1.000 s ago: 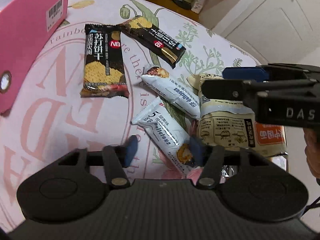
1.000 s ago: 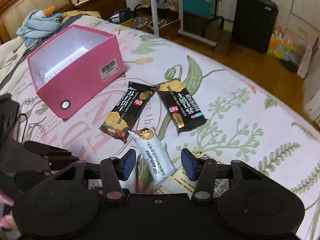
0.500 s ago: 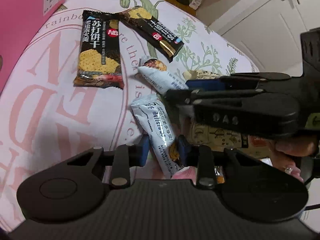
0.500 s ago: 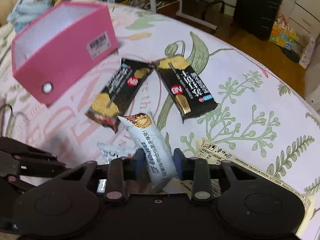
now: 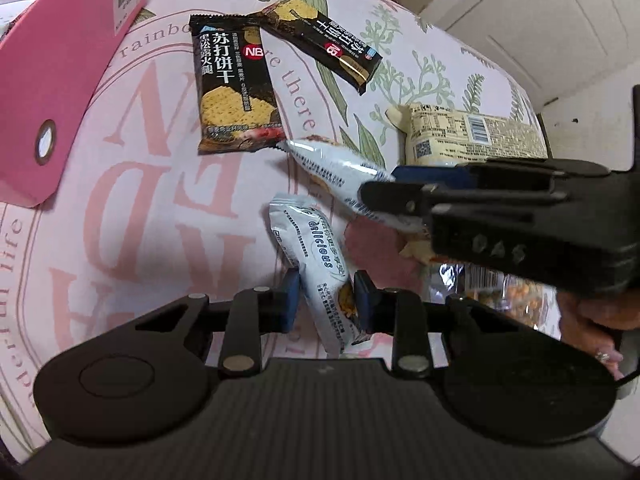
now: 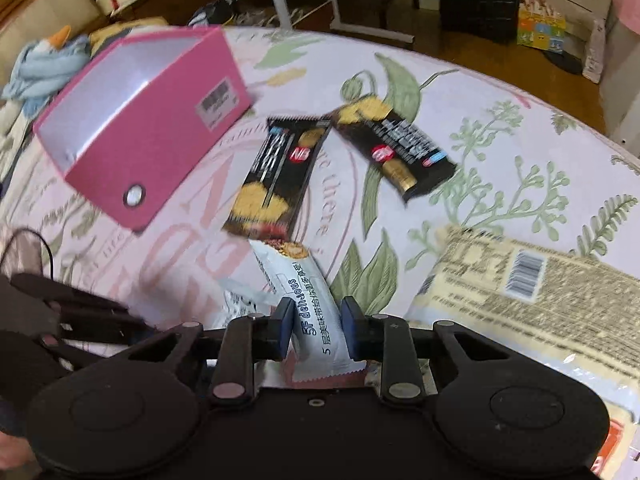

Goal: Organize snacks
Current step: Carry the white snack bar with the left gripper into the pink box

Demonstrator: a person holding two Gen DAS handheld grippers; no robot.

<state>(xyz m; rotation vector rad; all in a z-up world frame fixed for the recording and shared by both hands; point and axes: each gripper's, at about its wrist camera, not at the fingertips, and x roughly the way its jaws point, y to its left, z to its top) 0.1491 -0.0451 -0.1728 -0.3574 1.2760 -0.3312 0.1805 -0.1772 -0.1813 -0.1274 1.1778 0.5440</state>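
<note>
Snacks on the printed bedspread (image 6: pixel 500 92); each gripper pinches one white bar. Left gripper (image 5: pixel 326 306) has just closed, pads squeezing the nearer white bar (image 5: pixel 316 264) low down near its end, the rest of the pack sticking out ahead of the fingers. Right gripper (image 6: pixel 314 330) has just closed too, clamped on the other white bar (image 6: pixel 308 300) around its lower half; in the left view that bar (image 5: pixel 340 176) juts from the right gripper (image 5: pixel 384 192).

Risks:
- both holds are near one end, so a slick wrapper could pivot or slip out on the carry
- the two grippers sit close together, so they may clash when moving off
- pink box (image 6: pixel 132 136) lies well apart, with two black cracker packs (image 6: pixel 280 178) between, which a low carry could drag
- squeezing too hard could crush the bars
- beige bag (image 6: pixel 532 292) just beside the right gripper could get nudged
</note>
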